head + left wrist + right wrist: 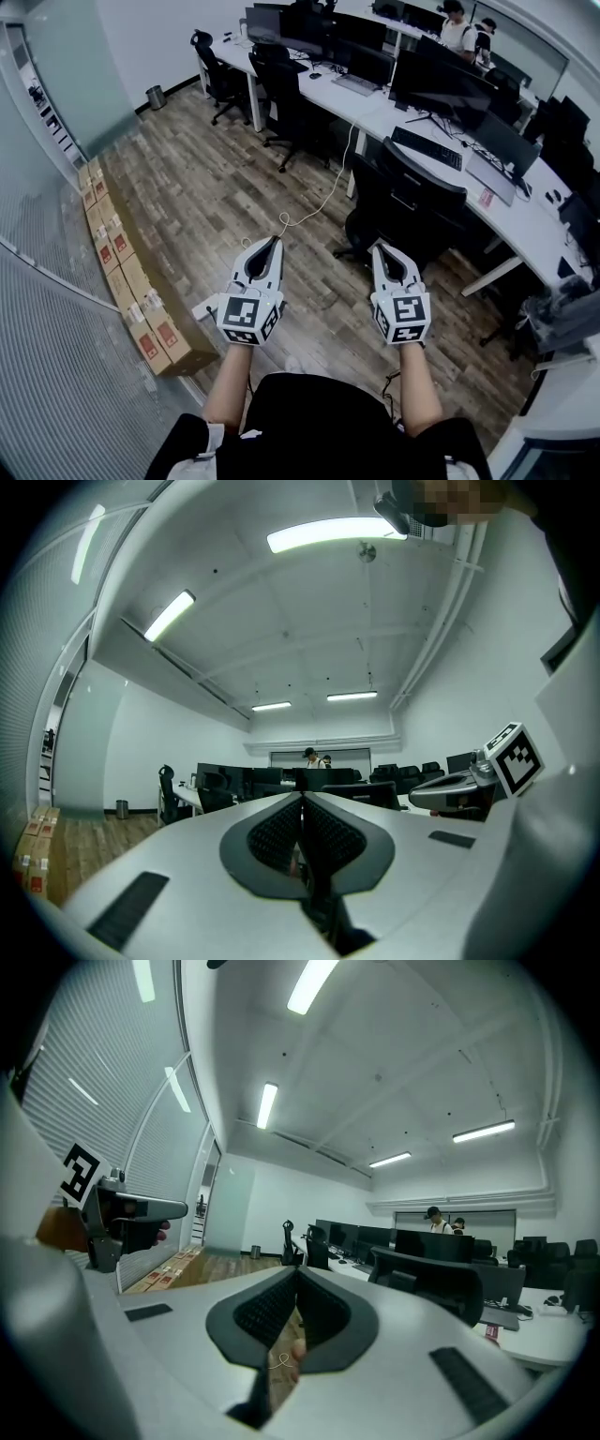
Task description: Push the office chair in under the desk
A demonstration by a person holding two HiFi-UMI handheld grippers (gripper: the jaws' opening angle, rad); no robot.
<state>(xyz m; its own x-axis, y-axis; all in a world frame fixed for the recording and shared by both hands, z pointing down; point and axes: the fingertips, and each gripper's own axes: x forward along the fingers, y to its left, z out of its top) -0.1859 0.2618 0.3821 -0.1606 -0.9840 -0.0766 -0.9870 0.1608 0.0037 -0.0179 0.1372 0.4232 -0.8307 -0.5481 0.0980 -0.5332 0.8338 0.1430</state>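
A black office chair (412, 199) stands pulled out from the long white desk (525, 220), its back turned toward me. I hold both grippers level in front of me, short of the chair and touching nothing. My left gripper (274, 242) is shut and empty over the wooden floor, left of the chair. To its right, my right gripper (379, 248) is also shut and empty, pointing at the chair's near side. In the right gripper view the shut jaw tips (298, 1270) face the chair back (441, 1283). The left gripper view shows its closed tips (302, 797).
Cardboard boxes (141, 309) line the glass wall at left. A white cable (323, 197) trails across the floor to the desk. More black chairs (281, 94) and monitors (441, 84) stand along the desk. Two people (464, 30) are at the far end. A bin (156, 97) stands by the back wall.
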